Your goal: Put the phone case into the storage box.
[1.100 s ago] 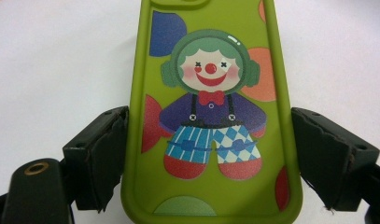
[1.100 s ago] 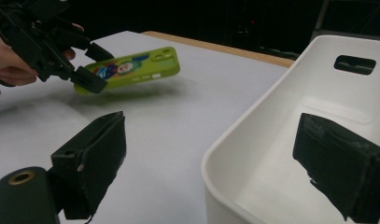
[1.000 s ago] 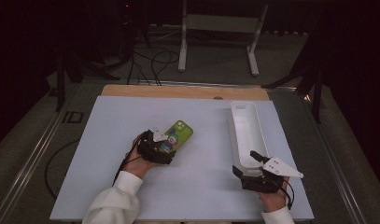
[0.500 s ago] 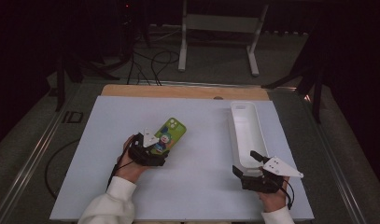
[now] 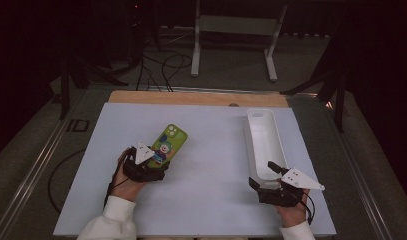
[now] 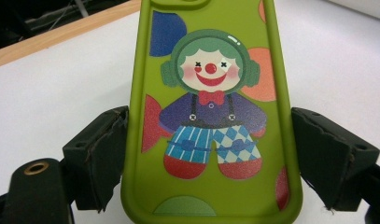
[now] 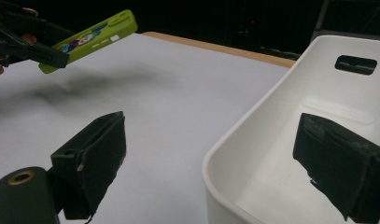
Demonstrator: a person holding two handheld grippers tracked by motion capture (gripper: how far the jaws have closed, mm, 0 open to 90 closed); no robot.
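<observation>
A phone in a green case with a clown picture (image 5: 169, 141) (image 6: 211, 116) is clamped at its lower end between the jaws of my left gripper (image 5: 156, 162) (image 6: 206, 158), one pad against each long edge. In the right gripper view the phone (image 7: 92, 37) hangs tilted above the white table top, its shadow below it. My right gripper (image 5: 263, 175) (image 7: 215, 158) stands open at the near end of a long white tray (image 5: 263, 142) (image 7: 271, 121). One jaw is outside the tray's wall and the other over its inside, with nothing gripped.
The white table top (image 5: 211, 165) lies on a wooden board whose far edge (image 5: 191, 98) shows. The tray has a slot handle (image 7: 355, 64) at its far end. A metal stand (image 5: 231, 30) and cables sit on the floor beyond.
My left hand has carried the phone to the left across the table. The right hand and the tray have stayed where they were.
</observation>
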